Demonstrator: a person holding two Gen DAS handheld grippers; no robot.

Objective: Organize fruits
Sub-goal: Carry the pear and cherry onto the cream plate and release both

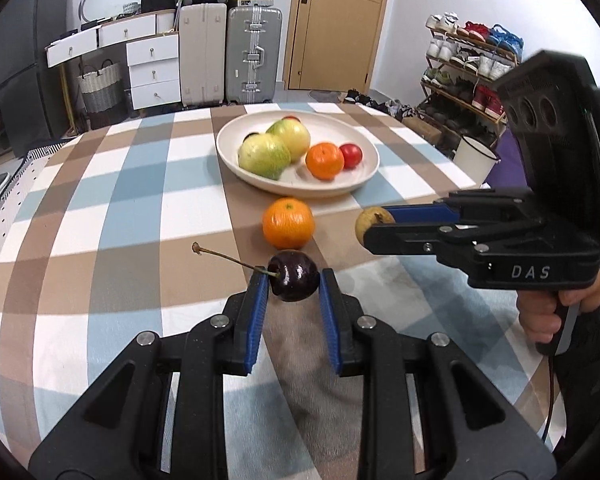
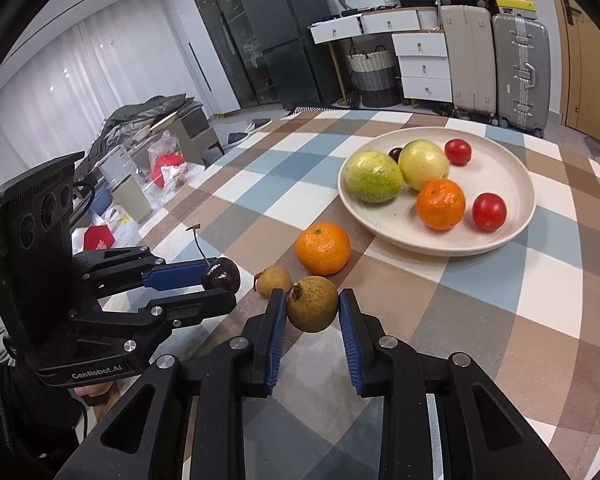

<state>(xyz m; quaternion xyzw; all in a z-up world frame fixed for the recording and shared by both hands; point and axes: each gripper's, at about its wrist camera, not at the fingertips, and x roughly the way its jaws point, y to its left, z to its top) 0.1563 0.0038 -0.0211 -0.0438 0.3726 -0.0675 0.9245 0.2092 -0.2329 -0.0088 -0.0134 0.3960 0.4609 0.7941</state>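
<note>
My left gripper (image 1: pixel 293 280) is shut on a dark cherry (image 1: pixel 293 276) with a long stem; it also shows in the right wrist view (image 2: pixel 221 275). My right gripper (image 2: pixel 312 308) is shut on a brown longan (image 2: pixel 312 309), seen from the side in the left wrist view (image 1: pixel 370 218). A second smaller longan (image 2: pixel 274 280) and an orange (image 1: pixel 288 223) lie on the table between the grippers and the white plate (image 1: pixel 236 136). The plate holds two green-yellow fruits (image 2: pixel 374 176), an orange (image 2: pixel 440 204), two red cherry tomatoes (image 2: pixel 489 212) and a dark cherry.
The table has a checked cloth (image 1: pixel 120 200). A white cup (image 1: pixel 474 158) stands beyond its right edge. Suitcases (image 1: pixel 252 56), drawers and a shoe rack (image 1: pixel 468 68) stand behind.
</note>
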